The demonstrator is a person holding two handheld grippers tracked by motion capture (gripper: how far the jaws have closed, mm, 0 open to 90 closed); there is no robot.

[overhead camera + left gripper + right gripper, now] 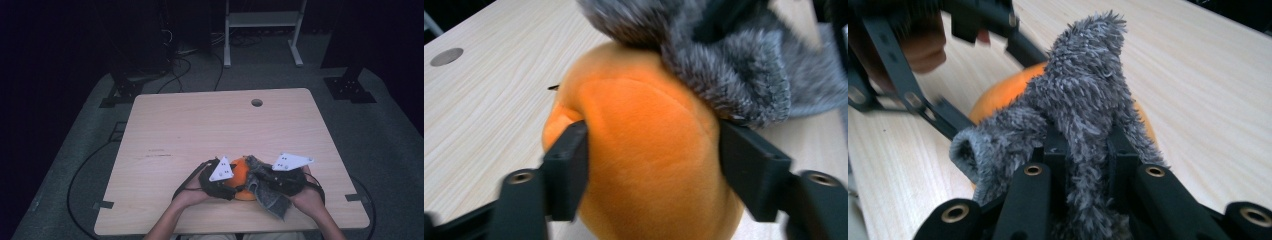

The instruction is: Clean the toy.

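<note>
A soft orange ball-shaped toy (240,176) rests on the wooden table (210,125) near its front edge. My left gripper (226,181) is shut on the orange toy (649,160), one jaw pressing on each side. A fuzzy grey cloth (265,192) lies draped over the toy's right side and hangs toward the front edge. My right gripper (261,179) is shut on the grey cloth (1083,125), a fold pinched between its jaws. In the right gripper view the orange toy (1008,90) sits behind the cloth, with the left gripper's frame and a hand at top left.
A round cable hole (256,102) sits at the table's far edge. Bare wood stretches across the far half and the left side. Beyond the table stand a white frame (262,30) and dark stands with cables on the floor.
</note>
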